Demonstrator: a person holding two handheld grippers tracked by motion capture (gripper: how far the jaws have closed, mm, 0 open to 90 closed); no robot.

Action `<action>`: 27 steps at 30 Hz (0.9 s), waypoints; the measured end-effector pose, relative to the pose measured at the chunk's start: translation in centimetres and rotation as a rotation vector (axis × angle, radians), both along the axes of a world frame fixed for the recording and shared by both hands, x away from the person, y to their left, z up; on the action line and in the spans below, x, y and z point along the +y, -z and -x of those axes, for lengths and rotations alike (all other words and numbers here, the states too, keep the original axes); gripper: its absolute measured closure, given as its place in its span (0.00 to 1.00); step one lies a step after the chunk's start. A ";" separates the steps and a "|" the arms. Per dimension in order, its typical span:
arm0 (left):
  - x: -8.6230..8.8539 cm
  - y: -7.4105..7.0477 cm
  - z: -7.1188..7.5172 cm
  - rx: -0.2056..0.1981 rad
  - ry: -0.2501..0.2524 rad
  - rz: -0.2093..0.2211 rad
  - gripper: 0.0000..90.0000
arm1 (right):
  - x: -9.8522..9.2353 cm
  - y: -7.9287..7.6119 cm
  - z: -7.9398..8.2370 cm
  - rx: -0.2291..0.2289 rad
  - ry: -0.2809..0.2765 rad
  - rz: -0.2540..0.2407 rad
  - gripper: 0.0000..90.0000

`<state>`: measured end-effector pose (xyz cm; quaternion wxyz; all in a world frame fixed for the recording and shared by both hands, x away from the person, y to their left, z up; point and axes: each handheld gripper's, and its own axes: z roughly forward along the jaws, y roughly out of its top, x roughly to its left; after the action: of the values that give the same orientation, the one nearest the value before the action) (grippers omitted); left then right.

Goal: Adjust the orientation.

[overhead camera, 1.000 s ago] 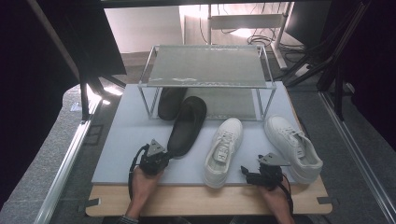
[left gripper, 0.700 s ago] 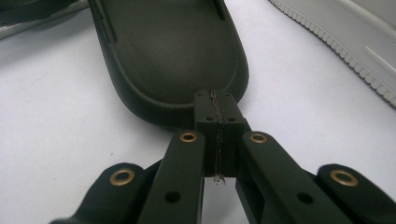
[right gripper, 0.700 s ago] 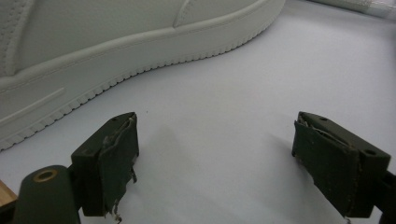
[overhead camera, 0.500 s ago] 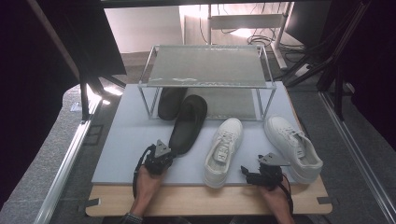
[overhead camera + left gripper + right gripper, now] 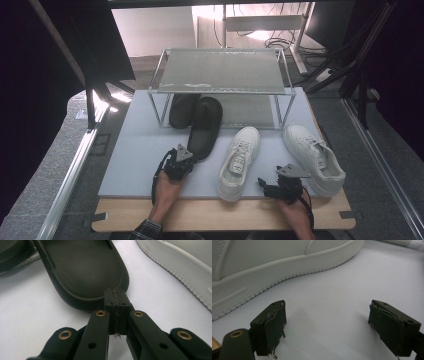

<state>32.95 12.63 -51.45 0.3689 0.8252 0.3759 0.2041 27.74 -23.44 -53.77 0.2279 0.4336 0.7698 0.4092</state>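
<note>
The left hand-held gripper [image 5: 116, 296] has its jaws pressed together with nothing between them, its tip at the rim of the black slipper [image 5: 85, 270] straight ahead. The right hand-held gripper [image 5: 327, 327] stands spread over bare counter [image 5: 352, 290], with a white sneaker [image 5: 274, 262] just ahead of its left jaw, not touching.

The rack's top shelf [image 5: 222, 70] is hiding the second black slipper's [image 5: 182, 107] far end — picture edges are cropping both sneakers in the gripper views.
</note>
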 end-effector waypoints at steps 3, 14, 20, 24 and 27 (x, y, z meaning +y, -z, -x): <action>-0.4 -0.2 -0.5 -0.009 0.003 -0.009 0.99 | 0.0 0.0 0.0 0.000 0.000 0.000 0.17; -1.1 -1.1 -1.7 -0.020 -0.005 -0.013 0.98 | 0.0 0.0 0.0 0.000 0.000 0.000 0.17; -1.1 -0.8 -0.8 0.000 0.022 -0.008 0.98 | 0.0 0.0 0.0 0.000 0.000 0.000 0.17; -0.9 -0.2 -0.6 0.012 0.017 -0.019 0.99 | 0.0 0.0 0.0 0.000 0.000 0.000 0.17; -0.7 0.0 -0.9 0.011 0.008 -0.009 0.99 | 0.0 0.0 0.0 0.000 0.000 0.000 0.17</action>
<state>33.90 11.94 -51.48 0.3638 0.8294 0.3739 0.1999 27.74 -23.44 -53.77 0.2279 0.4336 0.7698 0.4093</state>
